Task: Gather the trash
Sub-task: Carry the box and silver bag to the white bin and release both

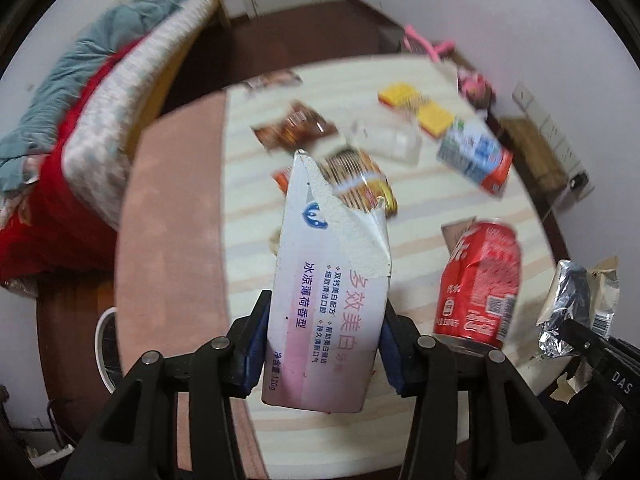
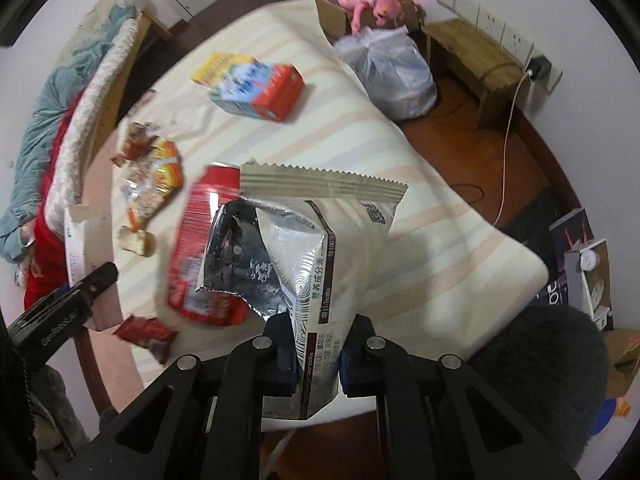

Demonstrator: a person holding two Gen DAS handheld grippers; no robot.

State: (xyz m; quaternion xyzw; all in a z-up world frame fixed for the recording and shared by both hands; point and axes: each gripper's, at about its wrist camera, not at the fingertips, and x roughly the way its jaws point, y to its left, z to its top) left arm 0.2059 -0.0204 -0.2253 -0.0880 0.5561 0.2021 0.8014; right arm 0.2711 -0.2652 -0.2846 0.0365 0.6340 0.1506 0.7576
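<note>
My left gripper is shut on a torn white toothpaste box, which it holds above the striped mattress. In the right wrist view my right gripper is shut on the lower end of a torn beige and silver cookie bag. A dented red cola can lies on the mattress between the two grippers. Farther back lie a blue and red milk carton, a yellow box, a clear plastic piece and several snack wrappers.
A bed with a red blanket runs along the left side. On the floor to the right stand a white plastic bag, a cardboard box with a pink plush toy and a wooden bench. A charger cable trails across the floor.
</note>
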